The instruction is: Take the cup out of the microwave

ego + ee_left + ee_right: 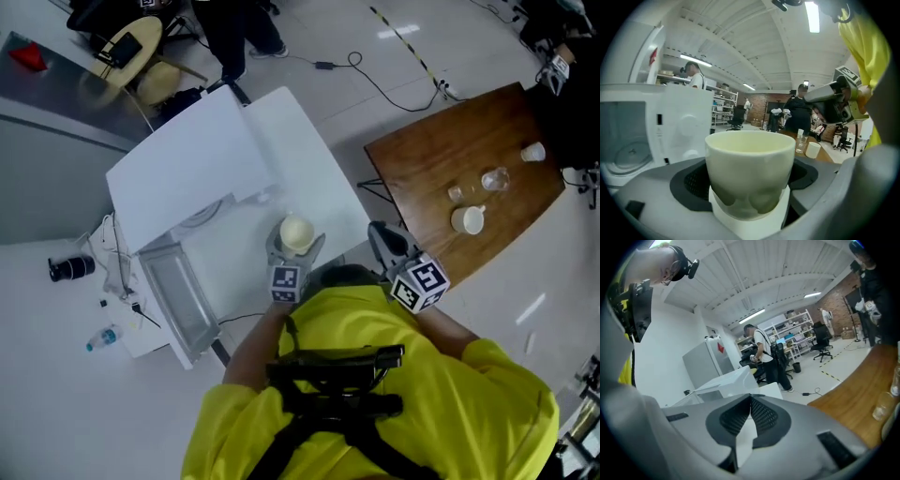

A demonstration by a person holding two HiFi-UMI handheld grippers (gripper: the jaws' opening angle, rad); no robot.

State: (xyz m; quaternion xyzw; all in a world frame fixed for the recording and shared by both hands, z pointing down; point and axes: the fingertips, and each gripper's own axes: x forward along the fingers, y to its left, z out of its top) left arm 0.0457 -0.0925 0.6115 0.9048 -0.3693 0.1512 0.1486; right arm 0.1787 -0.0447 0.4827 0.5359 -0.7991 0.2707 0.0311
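Note:
A cream cup [296, 232] stands upright between the jaws of my left gripper [296, 240], held over the white table [314, 159] in front of the white microwave [192, 164]. In the left gripper view the cup [750, 173] fills the middle, with my left gripper [750, 211] shut on its lower part. The microwave [670, 126] is on the left, its door [178, 295] swung open and the turntable [629, 155] bare. My right gripper [377, 232] hangs to the right of the cup, over the gap between the tables. It [749, 401] is shut on nothing.
A brown wooden table [427, 155] stands to the right with a white mug [467, 219], clear glasses [494, 178] and a small cup [532, 152]. On the floor lie a water bottle [103, 337], a black cylinder [70, 268] and a cable [375, 84]. People stand at the back.

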